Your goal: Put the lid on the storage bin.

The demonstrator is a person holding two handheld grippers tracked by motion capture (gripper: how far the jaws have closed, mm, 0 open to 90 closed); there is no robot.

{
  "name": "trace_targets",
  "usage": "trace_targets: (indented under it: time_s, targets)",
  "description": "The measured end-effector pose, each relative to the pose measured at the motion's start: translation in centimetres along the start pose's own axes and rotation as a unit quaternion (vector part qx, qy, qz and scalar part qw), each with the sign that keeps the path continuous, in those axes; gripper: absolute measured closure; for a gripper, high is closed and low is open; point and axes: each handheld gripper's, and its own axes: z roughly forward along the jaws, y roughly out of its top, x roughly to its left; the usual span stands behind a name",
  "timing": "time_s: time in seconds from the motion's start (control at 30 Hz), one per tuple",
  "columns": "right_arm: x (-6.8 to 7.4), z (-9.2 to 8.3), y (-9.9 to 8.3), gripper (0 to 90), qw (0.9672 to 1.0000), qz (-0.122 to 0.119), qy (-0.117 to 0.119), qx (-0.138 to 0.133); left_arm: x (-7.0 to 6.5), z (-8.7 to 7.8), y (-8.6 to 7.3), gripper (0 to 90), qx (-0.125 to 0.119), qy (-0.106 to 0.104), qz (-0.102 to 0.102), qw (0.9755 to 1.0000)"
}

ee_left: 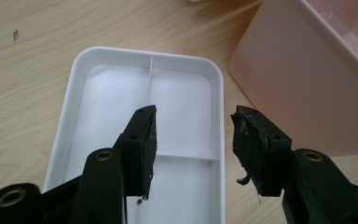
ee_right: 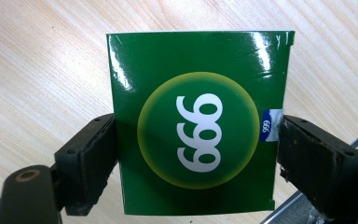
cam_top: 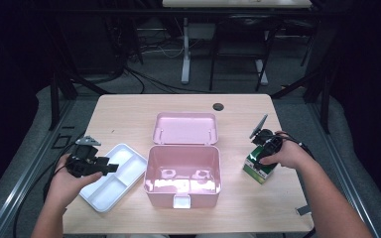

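A glossy green box [ee_right: 196, 70] with a white "999" in a yellow circle stands on the wooden table [cam_top: 129, 114] at the right [cam_top: 258, 171]. My right gripper [ee_right: 196, 135] is shut on it, one jaw pressed to each side, with the hand above it [cam_top: 265, 146]. At the left, my left gripper [cam_top: 106, 166] hovers open over a white divided tray [cam_top: 114, 191]. Nothing lies between its jaws [ee_left: 193, 121], and the tray [ee_left: 74, 93] beneath them holds nothing. An open pink box [cam_top: 183, 148] sits in the middle, its lid [cam_top: 185, 128] laid back.
The pink box's wall [ee_left: 298, 84] stands close to the right of the tray. A cable hole [cam_top: 218, 106] marks the table's far edge. A small grey piece [cam_top: 302, 210] lies near the front right corner. Dark desk legs and cables fill the floor behind.
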Motion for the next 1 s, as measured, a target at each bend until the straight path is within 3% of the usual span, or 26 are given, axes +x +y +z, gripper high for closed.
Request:
trace_targets:
  time_s: [0.4, 1.0]
  targets:
    - [0.2, -0.3, 0.1, 15.8, 1.0, -0.006, -0.001, 0.005, 0.1, 0.0, 0.0, 49.8, 0.0, -0.001, -0.001, 1.0]
    - [1.3, -3.7, 0.4, 15.8, 0.9995, -0.027, -0.007, -0.014, 0.1, -0.1, -0.1, 49.8, 0.0, -0.001, -0.001, 1.0]
